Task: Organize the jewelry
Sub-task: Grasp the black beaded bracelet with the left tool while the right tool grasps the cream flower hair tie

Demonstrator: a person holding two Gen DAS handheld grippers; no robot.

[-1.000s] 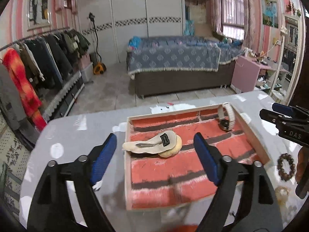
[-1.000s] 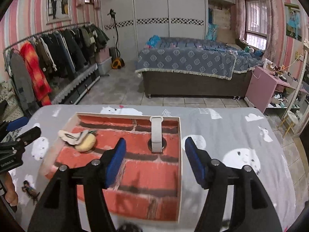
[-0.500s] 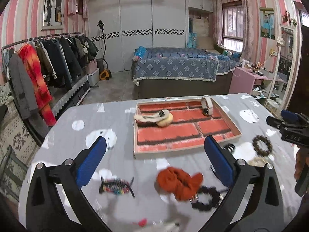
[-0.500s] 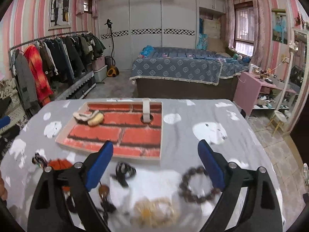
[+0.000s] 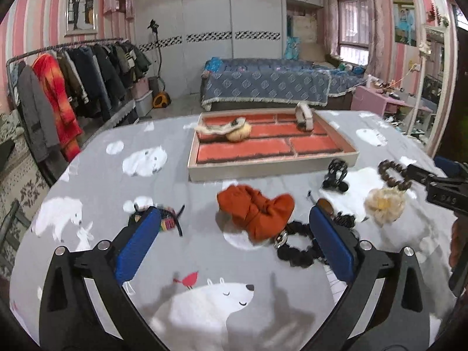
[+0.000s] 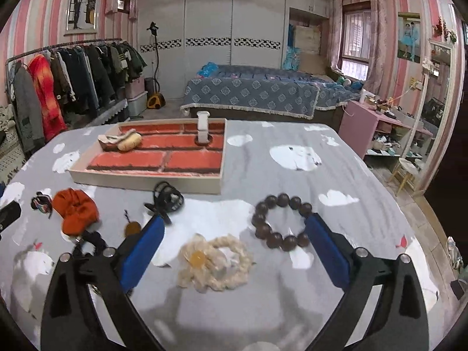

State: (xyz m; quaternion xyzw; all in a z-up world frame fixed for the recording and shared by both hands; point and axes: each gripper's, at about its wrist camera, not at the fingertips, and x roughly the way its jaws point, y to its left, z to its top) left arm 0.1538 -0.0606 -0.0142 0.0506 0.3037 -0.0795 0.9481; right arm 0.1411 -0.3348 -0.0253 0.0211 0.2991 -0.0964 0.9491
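A grey cloth printed with polar bears covers the surface (image 5: pixel 96 187), which carries everything. Toward its far side sits a shallow tray (image 6: pixel 140 180) with a brick-pattern floor. Inside the tray, a cream fluffy hair clip (image 6: pixel 121 141) lies at the far left and a white watch (image 6: pixel 203 127) stands on its edge at the far right.

The left hand-held gripper (image 5: pixel 234 241) hangs above the near part of the surface with its blue pads spread wide and nothing between them. The right hand-held gripper (image 6: pixel 234 244) is likewise spread wide and holds nothing.

In front of the tray, an orange scrunchie (image 5: pixel 256 209) lies between the left pads, with a black beaded band (image 5: pixel 295 244) touching its near right edge. A multicoloured hair clip (image 5: pixel 168 219) lies just beside the left pad. A black claw clip (image 6: pixel 166 199) rests near the tray's front wall. Between the right pads lies a cream knitted flower band (image 6: pixel 215 263) with an amber centre, and a dark brown bead bracelet (image 6: pixel 280 223) lies just beyond it, beside the right pad. A small brown pendant (image 6: pixel 132 228) lies near the other pad.
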